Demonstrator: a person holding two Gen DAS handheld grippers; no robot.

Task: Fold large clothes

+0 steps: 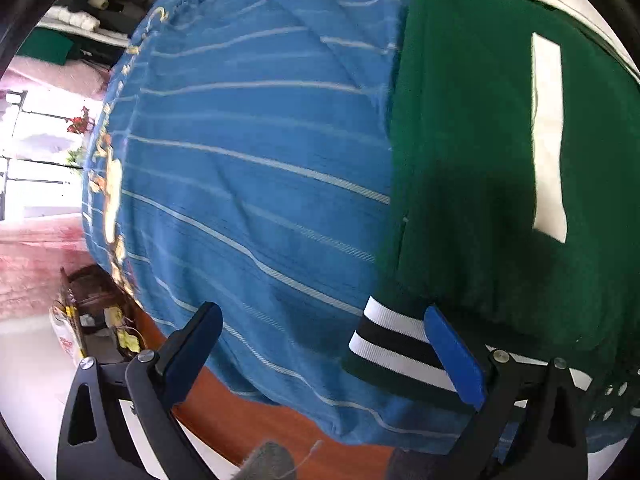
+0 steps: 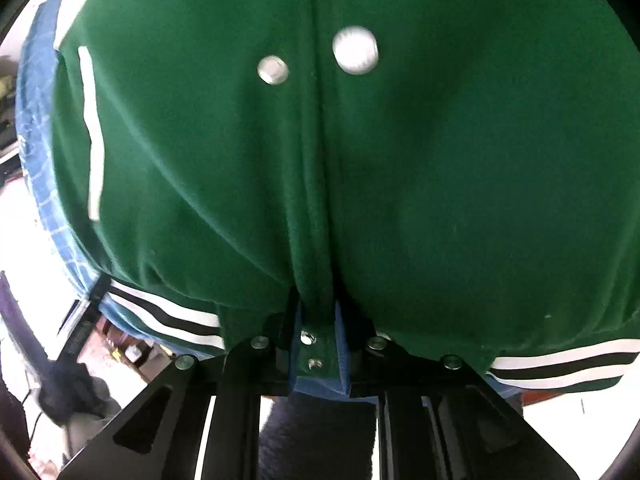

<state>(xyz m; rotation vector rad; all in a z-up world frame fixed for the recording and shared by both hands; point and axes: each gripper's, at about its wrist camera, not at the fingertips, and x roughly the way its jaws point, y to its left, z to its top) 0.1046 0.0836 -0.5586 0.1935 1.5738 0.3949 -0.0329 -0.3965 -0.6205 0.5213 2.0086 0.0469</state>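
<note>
A green jacket (image 2: 440,168) with white snap buttons and a black-and-white striped hem (image 2: 168,316) lies on a blue striped cloth (image 1: 248,168). My right gripper (image 2: 318,320) is shut on the jacket's front placket at the hem. In the left wrist view the jacket (image 1: 472,160) fills the right side, with a white pocket strip (image 1: 548,136) on it. My left gripper (image 1: 320,316) is open and empty over the blue cloth, its right finger (image 1: 452,356) beside the jacket's striped hem corner (image 1: 396,340).
The blue cloth covers a reddish-brown table whose edge (image 1: 256,420) shows near the left gripper. A wooden shelf with clutter (image 1: 96,312) stands below left. The blue cloth's edge (image 2: 44,168) shows left of the jacket in the right wrist view.
</note>
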